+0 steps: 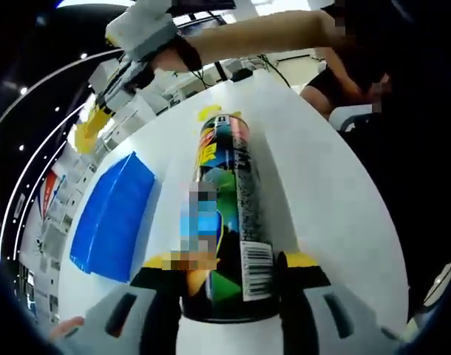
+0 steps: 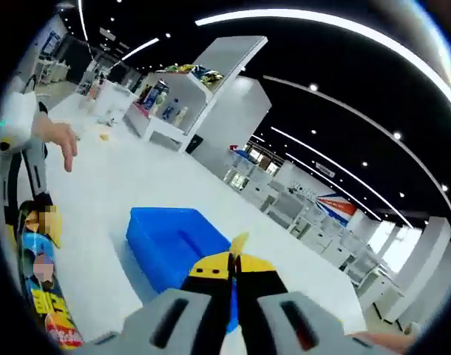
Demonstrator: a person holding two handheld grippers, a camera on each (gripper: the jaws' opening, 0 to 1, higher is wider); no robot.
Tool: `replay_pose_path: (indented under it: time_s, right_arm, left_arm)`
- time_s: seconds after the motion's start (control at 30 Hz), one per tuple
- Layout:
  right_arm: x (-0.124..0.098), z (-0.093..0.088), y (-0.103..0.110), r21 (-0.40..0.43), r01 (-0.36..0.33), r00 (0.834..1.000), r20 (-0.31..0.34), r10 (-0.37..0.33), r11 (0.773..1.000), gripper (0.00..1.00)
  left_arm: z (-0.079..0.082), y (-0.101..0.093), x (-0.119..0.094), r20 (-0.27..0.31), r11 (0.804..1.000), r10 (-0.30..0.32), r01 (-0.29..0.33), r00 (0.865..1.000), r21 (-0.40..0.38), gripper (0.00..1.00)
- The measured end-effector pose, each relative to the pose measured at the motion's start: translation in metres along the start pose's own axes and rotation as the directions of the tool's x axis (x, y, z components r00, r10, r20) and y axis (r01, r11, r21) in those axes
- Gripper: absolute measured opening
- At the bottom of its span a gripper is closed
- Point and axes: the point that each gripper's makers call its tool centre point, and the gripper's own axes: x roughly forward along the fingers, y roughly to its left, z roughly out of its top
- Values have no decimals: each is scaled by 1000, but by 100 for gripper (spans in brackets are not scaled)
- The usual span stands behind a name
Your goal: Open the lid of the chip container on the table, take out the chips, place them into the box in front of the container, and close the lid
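left gripper clamping chip container, blue box

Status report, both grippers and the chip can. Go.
Left gripper shut on the chip container, lying on the table. Right gripper shut on a chip, over the blue box. Nothing in the way.

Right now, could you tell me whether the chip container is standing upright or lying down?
Lying down: the chip container rests lengthwise on the white table, with the left gripper clamped around it.
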Motion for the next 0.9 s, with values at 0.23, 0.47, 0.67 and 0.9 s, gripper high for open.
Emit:
replay_pose_path:
  time_s: [0.23,0.47,0.67,0.9]
  right_arm:
    - [48,-29,0,-30,-14,995,-101,11,999,1]
    - [73,-49,22,-91,-92,984,-161,77,992,1]
    - [80,-51,25,-77,-106,981,-171,92,991,1]
    - [79,-51,26,-84,-117,979,-177,101,990,1]
  left_arm:
    - [-1,2,0,13,1000,-9,9,1000,-14,53]
    - [1,1,1,33,1000,-19,19,999,-15,54]
    - [1,2,-1,53,1000,-9,9,999,0,54]
    - [-1,5,-1,60,1000,0,-1,998,3,54]
